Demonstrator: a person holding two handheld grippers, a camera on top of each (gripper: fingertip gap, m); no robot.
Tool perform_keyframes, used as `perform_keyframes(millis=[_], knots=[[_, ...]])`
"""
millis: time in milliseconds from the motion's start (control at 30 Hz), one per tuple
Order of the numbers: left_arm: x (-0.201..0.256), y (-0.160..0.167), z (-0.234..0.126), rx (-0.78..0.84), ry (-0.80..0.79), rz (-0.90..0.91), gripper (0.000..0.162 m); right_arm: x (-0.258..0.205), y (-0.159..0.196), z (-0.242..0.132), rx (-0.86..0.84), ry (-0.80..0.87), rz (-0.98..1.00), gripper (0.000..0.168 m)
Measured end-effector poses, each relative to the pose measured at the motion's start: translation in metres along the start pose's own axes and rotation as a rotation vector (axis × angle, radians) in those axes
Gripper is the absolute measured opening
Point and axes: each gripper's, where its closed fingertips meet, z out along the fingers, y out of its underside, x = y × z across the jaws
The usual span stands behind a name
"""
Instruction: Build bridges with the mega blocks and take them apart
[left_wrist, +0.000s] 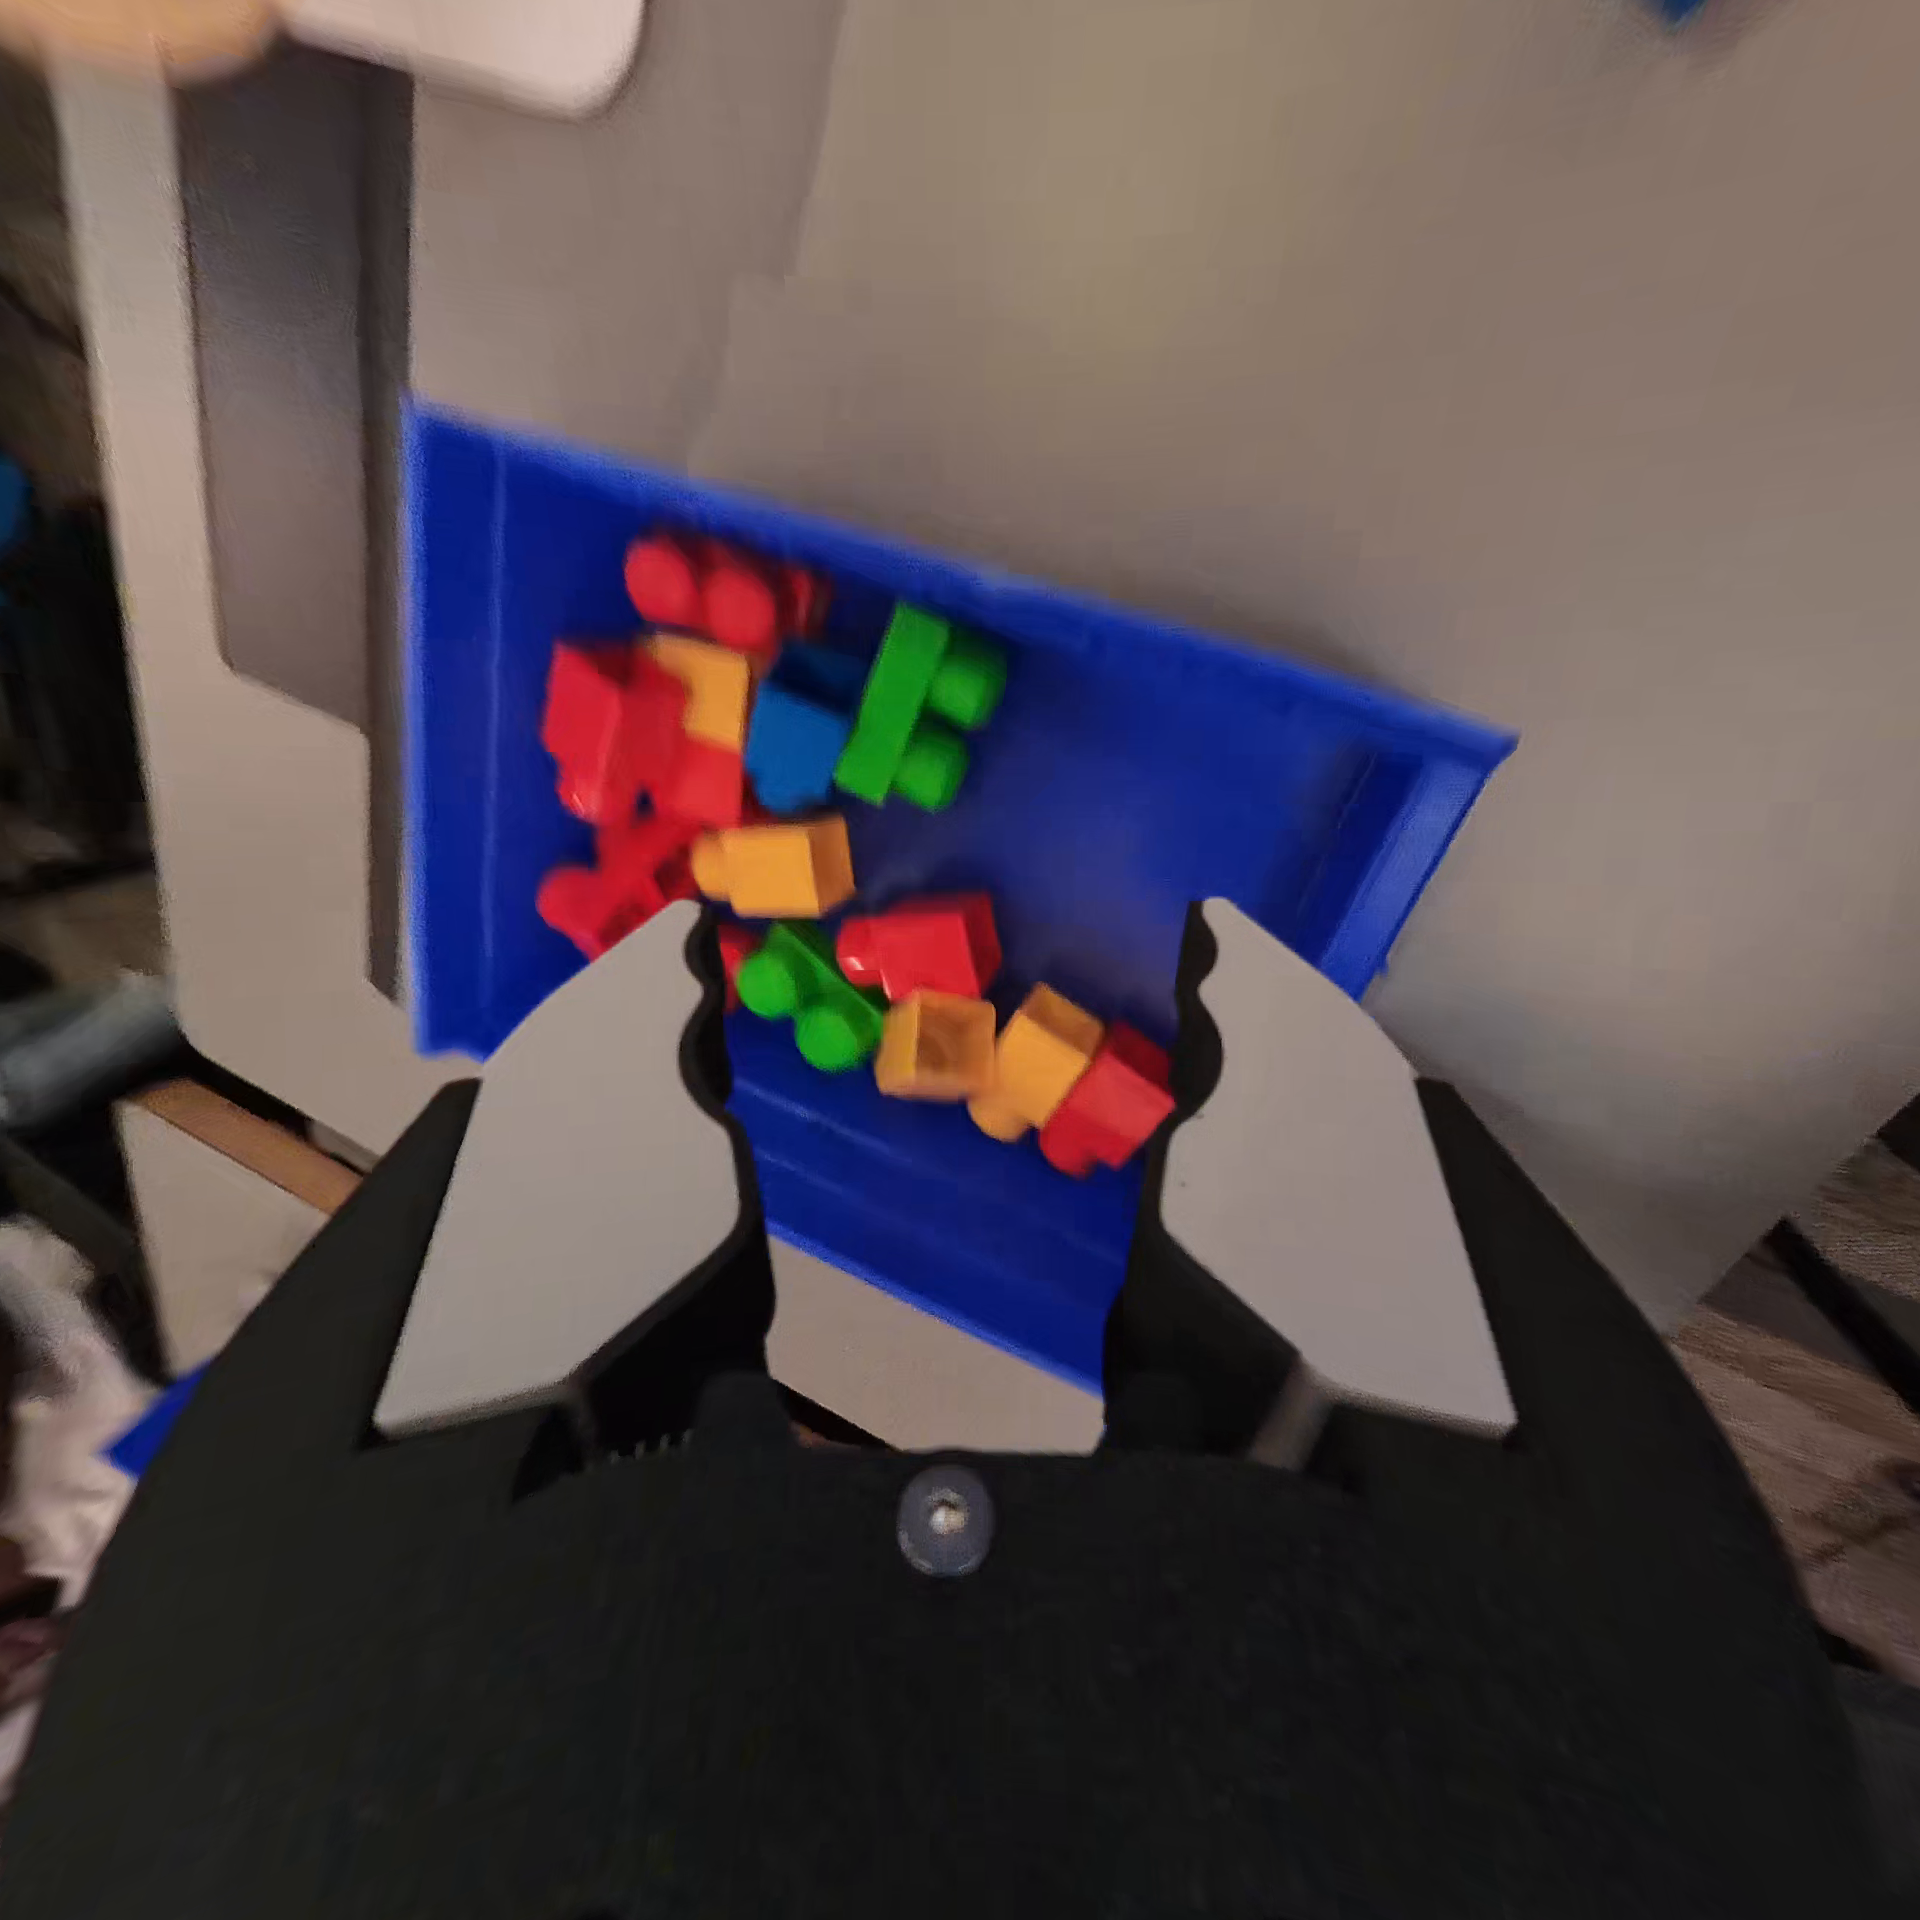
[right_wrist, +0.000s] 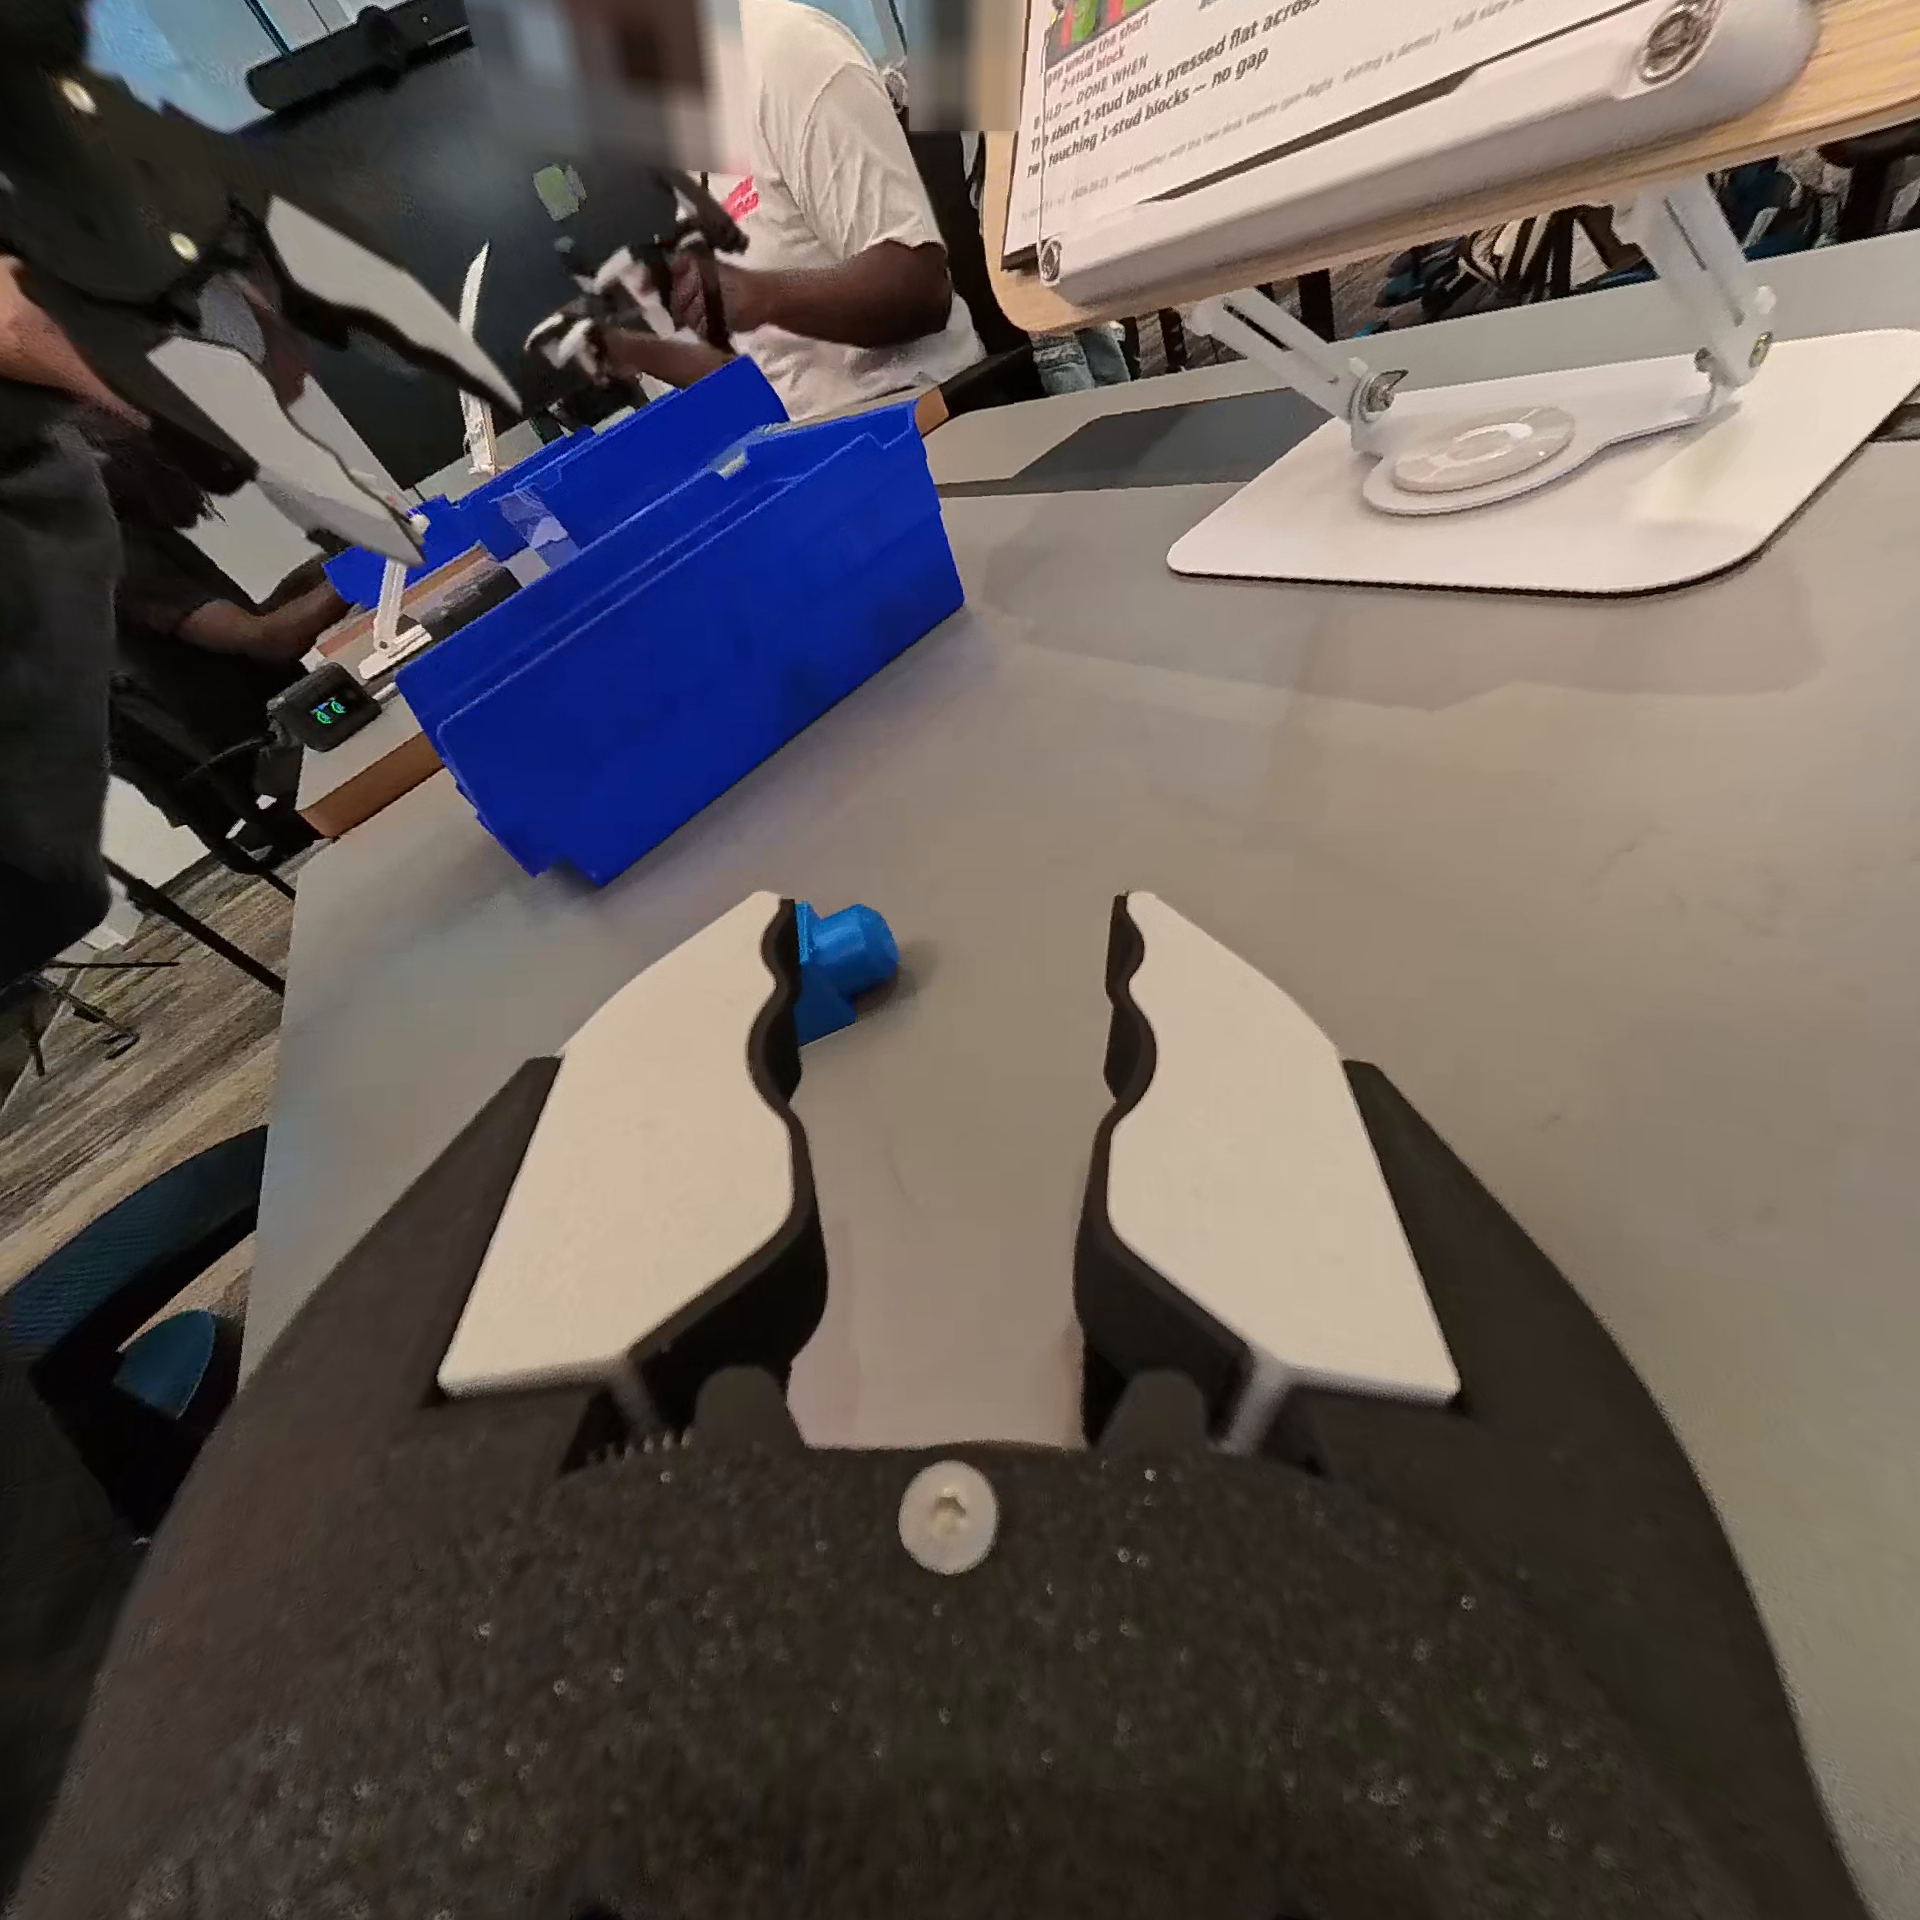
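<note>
In the left wrist view, a blue bin (left_wrist: 1195, 748) holds several loose mega blocks: red (left_wrist: 613, 717), yellow (left_wrist: 779, 862), green (left_wrist: 914, 707) and blue (left_wrist: 795, 732). My left gripper (left_wrist: 945, 914) is open and empty, held above the bin's near side. The picture is blurred. In the right wrist view, my right gripper (right_wrist: 951, 904) is open and empty, low over the grey table (right_wrist: 1351, 831). A single blue block (right_wrist: 842, 966) lies on the table just beyond my left fingertip. The bin (right_wrist: 686, 665) stands farther back left, with the left gripper (right_wrist: 416, 488) above it.
A white tablet stand (right_wrist: 1558, 478) holding an instruction sheet sits at the back right. A person in a white shirt (right_wrist: 831, 208) works at another table behind. The table's left edge (right_wrist: 275, 1039) drops to carpeted floor with a blue chair (right_wrist: 125, 1299). Left tips to right tips: about 35 centimetres.
</note>
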Motion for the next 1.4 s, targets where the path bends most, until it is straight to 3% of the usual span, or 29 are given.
perform_keyframes(millis=[133, 267, 467, 600, 767, 967, 1033, 1167, 1300, 1400], knots=[[0.005, 0.067, 0.027, -0.119, 0.0, -0.11, 0.08, -0.003, 0.002, 0.005, -0.018, -0.008, -0.008, 0.057], [0.014, 0.111, 0.058, -0.266, 0.011, -0.414, 0.075, -0.005, 0.006, 0.01, -0.041, -0.015, -0.017, 0.057], [0.035, 0.116, 0.072, -0.22, 0.052, -0.815, 0.063, -0.005, 0.007, 0.011, -0.051, -0.023, -0.016, 0.057], [0.054, 0.121, 0.079, -0.283, 0.126, -0.951, 0.072, -0.009, 0.009, 0.011, -0.067, -0.032, -0.029, 0.057], [0.053, 0.129, 0.088, -0.345, 0.07, -1.02, 0.068, -0.014, 0.012, 0.013, -0.087, -0.025, -0.09, 0.057], [0.052, 0.137, 0.096, -0.476, 0.038, -0.941, 0.055, -0.016, 0.017, 0.015, -0.117, -0.008, -0.149, 0.056], [0.051, 0.13, 0.094, -0.446, 0.035, -0.903, 0.045, -0.016, 0.017, 0.015, -0.12, -0.012, -0.144, 0.056], [0.055, 0.108, 0.072, -0.37, 0.057, -0.795, 0.044, -0.015, 0.017, 0.013, -0.113, -0.024, -0.112, 0.056], [0.046, 0.066, 0.024, -0.244, -0.031, -0.594, 0.044, -0.014, 0.015, 0.012, -0.103, -0.04, -0.062, 0.056], [0.045, 0.002, -0.011, -0.052, -0.095, -0.352, 0.044, -0.013, 0.015, 0.012, -0.098, -0.049, -0.041, 0.056]])
